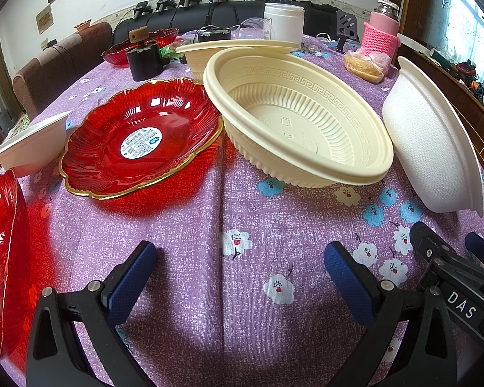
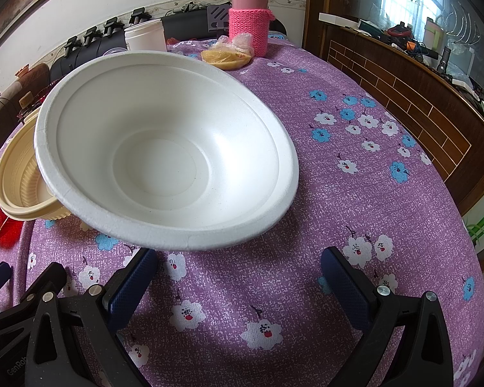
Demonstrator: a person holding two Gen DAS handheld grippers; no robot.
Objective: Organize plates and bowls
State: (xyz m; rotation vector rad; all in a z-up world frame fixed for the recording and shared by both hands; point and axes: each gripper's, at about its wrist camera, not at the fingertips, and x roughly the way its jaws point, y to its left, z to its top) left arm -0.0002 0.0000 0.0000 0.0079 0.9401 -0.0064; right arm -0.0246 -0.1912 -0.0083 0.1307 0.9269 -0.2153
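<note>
Left wrist view: my left gripper (image 1: 240, 277) wide open, empty, over bare tablecloth (image 1: 242, 219). Cream ribbed bowl (image 1: 293, 122) ahead, slightly right, tilted toward me; second cream bowl (image 1: 235, 52) just behind. Red glass plate (image 1: 138, 138) ahead-left, apart from pads. Free cloth between.

Right wrist view: my right gripper (image 2: 238, 280) wide open, empty. White foam bowl (image 2: 164, 151) directly ahead, near rim just beyond left pad (image 2: 135, 277); right arm nearer. Open room to right.
</note>
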